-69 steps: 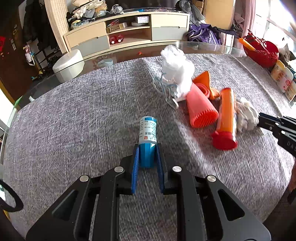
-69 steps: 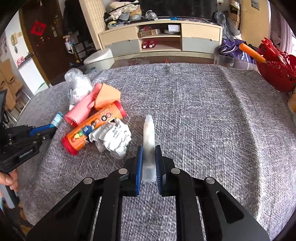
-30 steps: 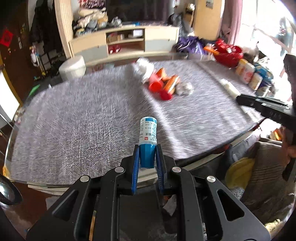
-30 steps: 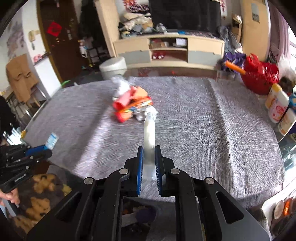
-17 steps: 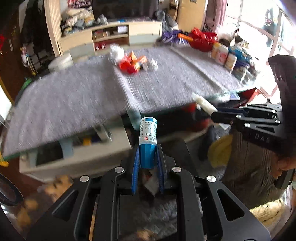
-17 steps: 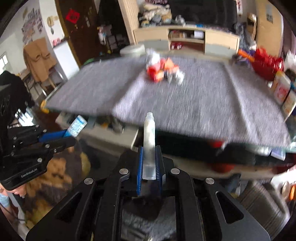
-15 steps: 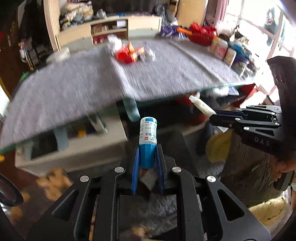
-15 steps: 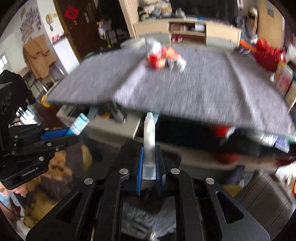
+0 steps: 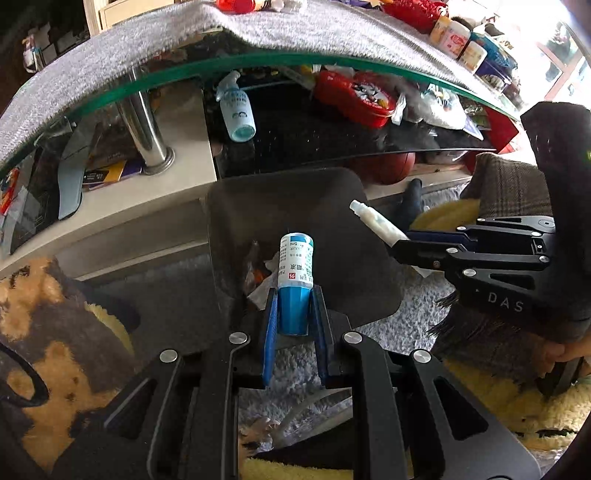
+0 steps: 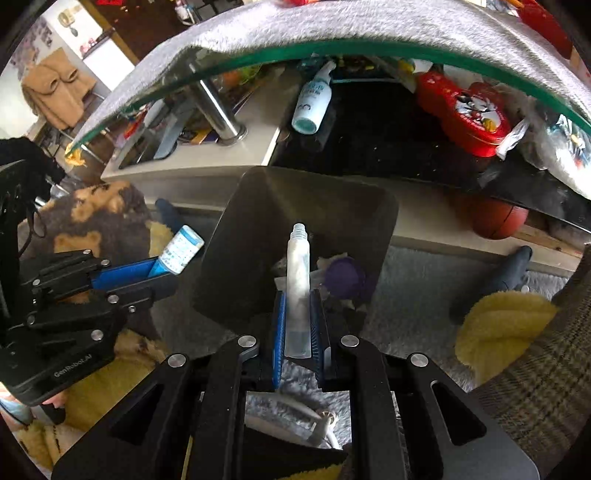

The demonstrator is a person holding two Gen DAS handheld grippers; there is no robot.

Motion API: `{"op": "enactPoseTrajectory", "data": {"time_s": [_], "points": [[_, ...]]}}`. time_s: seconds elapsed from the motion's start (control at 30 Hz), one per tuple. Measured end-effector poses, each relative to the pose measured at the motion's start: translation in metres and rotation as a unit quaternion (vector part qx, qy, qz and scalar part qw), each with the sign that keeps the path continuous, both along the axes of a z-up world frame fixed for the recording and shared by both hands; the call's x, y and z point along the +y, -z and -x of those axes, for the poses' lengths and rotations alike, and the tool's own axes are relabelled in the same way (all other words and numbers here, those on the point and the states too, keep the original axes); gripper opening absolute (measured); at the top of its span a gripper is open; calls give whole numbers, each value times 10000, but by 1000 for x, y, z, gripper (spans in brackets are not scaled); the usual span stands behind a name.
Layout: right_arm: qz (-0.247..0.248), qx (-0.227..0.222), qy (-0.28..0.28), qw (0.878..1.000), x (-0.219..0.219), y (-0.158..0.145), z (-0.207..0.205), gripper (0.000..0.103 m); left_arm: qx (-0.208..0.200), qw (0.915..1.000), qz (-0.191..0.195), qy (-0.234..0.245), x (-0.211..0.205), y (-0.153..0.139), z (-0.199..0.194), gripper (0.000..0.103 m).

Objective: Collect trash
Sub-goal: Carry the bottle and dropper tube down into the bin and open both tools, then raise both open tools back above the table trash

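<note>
1. Below the glass-edged bench (image 9: 258,59), with its grey cloth on top, a dark bin (image 9: 295,206) stands on the pale shaggy rug (image 10: 406,295).
2. Left claw (image 9: 293,317) is clamped on a small blue bottle (image 9: 295,266) with a white label, held over the near side of the bin.
3. Right claw (image 10: 297,325) is clamped on a clear tube (image 10: 299,280), also over the bin; from the left view the tube (image 9: 376,223) pokes in over the bin's right rim.
4. Inside the bin lie crumpled paper scraps (image 9: 264,273) and a purple lump (image 10: 345,277).
5. On the shelf under the bench lie a spray bottle (image 9: 234,107) on the left and a red tin (image 10: 465,110) on the right.
6. Far off on the bench top sits a red item (image 9: 234,3), well apart from both claws.
</note>
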State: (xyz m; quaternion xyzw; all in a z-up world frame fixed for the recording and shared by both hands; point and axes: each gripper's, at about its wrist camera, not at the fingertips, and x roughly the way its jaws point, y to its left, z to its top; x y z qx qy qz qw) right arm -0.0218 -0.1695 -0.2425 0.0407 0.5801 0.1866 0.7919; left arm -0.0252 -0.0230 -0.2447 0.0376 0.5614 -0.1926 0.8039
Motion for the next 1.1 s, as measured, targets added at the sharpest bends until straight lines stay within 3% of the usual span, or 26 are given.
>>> {"op": "enactPoseTrajectory", "data": {"time_s": [0.23, 0.37, 0.43, 0.47, 0.5, 0.63, 0.83, 1.1], "points": [[52, 32, 43, 10000, -2, 3, -10, 16, 20, 9999, -96, -101, 4, 1, -8, 17], [84, 75, 162, 9998, -5, 5, -17, 19, 54, 9997, -137, -205, 9, 2, -16, 31], [96, 49, 240, 9997, -8, 2, -20, 42, 40, 9997, -142, -215, 9, 0, -18, 37], [96, 5, 289, 9995, -11, -1, -23, 61, 15, 9996, -147, -229, 11, -3, -20, 42], [94, -59, 344, 9993, -14, -6, -25, 70, -17, 9996, -159, -244, 12, -6, -21, 46], [112, -421, 655, 9969, -34, -35, -40, 90, -446, 9980, -250, -374, 21, -36, -29, 87], [78, -1088, 1086, 9881, -67, -87, -68, 93, -1001, 9922, -158, -726, 48, -86, -57, 91], [257, -1636, 1060, 9805, -71, -132, -124, 93, -1516, 9844, -264, -850, 61, -132, -113, 91]]}}
